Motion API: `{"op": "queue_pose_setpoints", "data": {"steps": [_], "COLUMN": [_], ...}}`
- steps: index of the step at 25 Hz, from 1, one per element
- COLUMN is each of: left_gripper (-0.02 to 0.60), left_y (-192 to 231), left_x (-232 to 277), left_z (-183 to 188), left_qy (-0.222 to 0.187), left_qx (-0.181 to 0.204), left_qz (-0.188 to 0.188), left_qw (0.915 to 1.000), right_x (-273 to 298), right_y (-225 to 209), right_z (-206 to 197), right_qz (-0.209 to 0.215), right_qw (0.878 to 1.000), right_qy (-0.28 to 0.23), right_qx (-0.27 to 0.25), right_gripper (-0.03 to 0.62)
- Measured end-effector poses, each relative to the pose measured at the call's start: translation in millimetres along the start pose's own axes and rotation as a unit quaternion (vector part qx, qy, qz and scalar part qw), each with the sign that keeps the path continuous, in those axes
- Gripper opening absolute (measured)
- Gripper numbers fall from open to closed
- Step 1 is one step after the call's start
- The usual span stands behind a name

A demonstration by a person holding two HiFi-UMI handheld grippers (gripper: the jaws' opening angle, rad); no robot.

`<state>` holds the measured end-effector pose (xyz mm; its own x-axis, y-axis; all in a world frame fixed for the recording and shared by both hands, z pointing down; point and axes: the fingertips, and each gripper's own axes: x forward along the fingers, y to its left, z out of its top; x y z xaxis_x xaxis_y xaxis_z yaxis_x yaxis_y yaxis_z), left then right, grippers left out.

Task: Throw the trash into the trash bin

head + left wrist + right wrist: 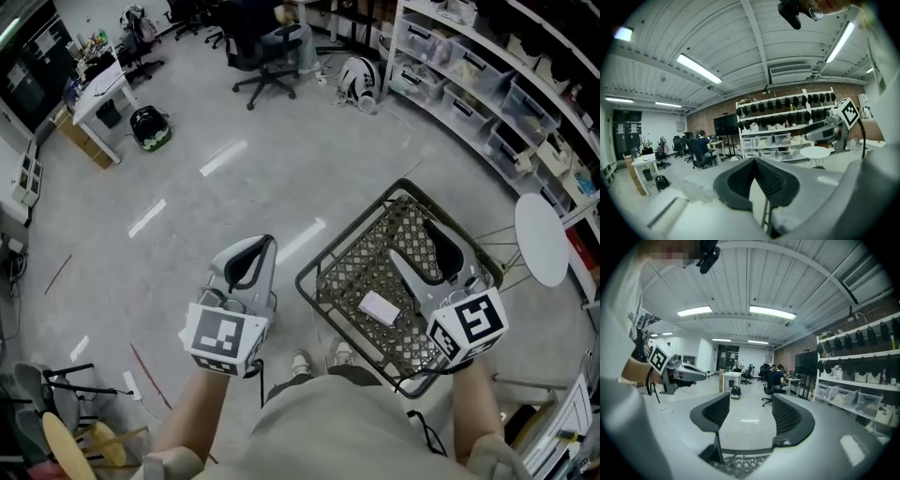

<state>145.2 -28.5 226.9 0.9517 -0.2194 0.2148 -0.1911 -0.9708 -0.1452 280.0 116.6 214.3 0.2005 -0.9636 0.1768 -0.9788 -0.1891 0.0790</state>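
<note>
Over the trash bin (pixel 352 230), at the right of the scene, the right gripper (pixel 417 248) hung with its jaws wide apart and nothing between them. The right gripper view showed only floor past the jaws and a strip of black mesh below them. Left gripper (pixel 248 262): left of the bin, clear of its rim, jaws closed tip to tip on nothing. Trash (pixel 380 307): one small white flat piece, low inside the bin, just left of the right gripper.

Judgement: the drop step looked finished, or nearly so. No other loose piece could be made out on the floor close to the bin. The next move would call for little: lift the right gripper clear of the rim without snagging the mesh, then check whether anything remained to collect.

Not resolved: what the white piece was (paper or packet), and whether it rested on the bin's floor or hung in the mesh. Near right corner of the bin was covered by the right gripper and the person's body. Neither gripper view showed the trash.
</note>
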Motion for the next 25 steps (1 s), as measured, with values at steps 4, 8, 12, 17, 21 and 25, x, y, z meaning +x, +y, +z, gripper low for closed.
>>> {"op": "queue_pose_setpoints", "data": {"steps": [4,8,12,17,21,25], "left_gripper": [0.002,0.002,0.003,0.002,0.002,0.002], "left_y": [-28,-59,-88,-117,-126,-142], "left_x": [31,60,81,97,98,97], "left_z": [-31,-71,-115,-172,-206,-242], "left_qy": [0.023,0.070,0.114,0.167,0.201,0.244], "left_qx": [-0.001,0.000,-0.006,-0.015,-0.035,-0.041], "left_qz": [-0.043,-0.079,-0.111,-0.134,-0.143,-0.162], "left_qw": [0.9988,0.9944,0.9873,0.9767,0.9686,0.9553], "right_x": [4,8,6,-1,-3,-5], "right_y": [-4,-8,-7,-4,7,22], "right_z": [-58,-121,-194,-295,-357,-406], "right_qz": [-0.010,-0.002,0.014,0.021,0.029,0.047], "right_qw": [0.999,0.994,0.986,0.968,0.951,0.933], "right_qy": [0.052,0.109,0.164,0.243,0.298,0.348], "right_qx": [0.003,0.006,0.030,0.061,0.074,0.081], "right_gripper": [0.291,0.313,0.322,0.324,0.333,0.351]}}
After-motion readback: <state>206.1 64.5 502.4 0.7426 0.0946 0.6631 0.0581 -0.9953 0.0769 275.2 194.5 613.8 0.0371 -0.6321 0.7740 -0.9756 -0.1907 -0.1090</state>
